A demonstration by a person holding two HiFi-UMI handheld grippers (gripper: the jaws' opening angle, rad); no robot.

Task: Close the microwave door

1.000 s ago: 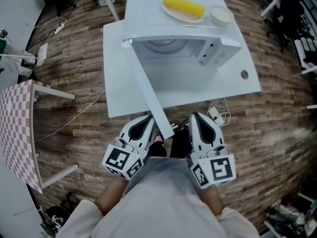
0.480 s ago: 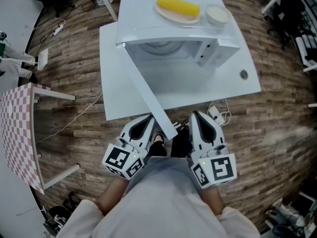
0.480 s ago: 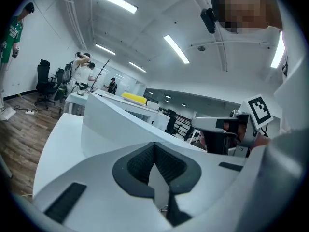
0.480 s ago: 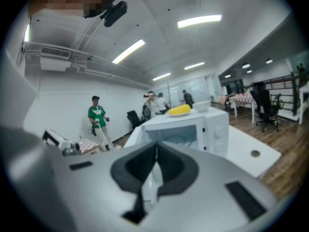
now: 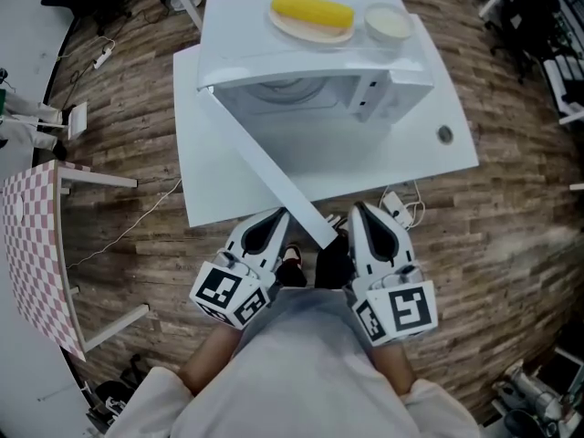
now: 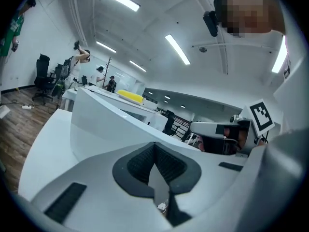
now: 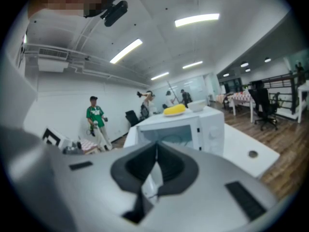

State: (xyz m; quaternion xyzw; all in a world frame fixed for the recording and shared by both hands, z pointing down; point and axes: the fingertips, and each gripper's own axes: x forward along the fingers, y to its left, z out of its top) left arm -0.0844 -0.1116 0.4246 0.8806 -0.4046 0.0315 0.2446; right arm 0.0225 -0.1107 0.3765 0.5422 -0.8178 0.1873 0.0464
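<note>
A white microwave (image 5: 310, 80) stands on a white table (image 5: 401, 153) with its door (image 5: 265, 167) swung wide open. The door's free end reaches past the table's near edge, between my two grippers. My left gripper (image 5: 274, 220) hangs just left of that end, jaws shut and empty. My right gripper (image 5: 362, 213) is a little to the door's right, also shut on nothing. In the left gripper view the door (image 6: 106, 124) fills the space ahead of the shut left gripper (image 6: 154, 148). The right gripper view looks past the shut right gripper (image 7: 155, 151) into the microwave's open cavity (image 7: 174, 137).
On the microwave's top lie a plate with a yellow corn cob (image 5: 313, 12) and a small white bowl (image 5: 388, 23). A power strip with cables (image 5: 399, 210) lies on the wooden floor by the table. A checkered table (image 5: 32, 245) stands to the left. A person in green (image 7: 95, 122) is far off.
In the head view the microwave and table have slid left and up a little, and the door's free end now sits lower, between the grippers. Both grippers stay put and shut.
</note>
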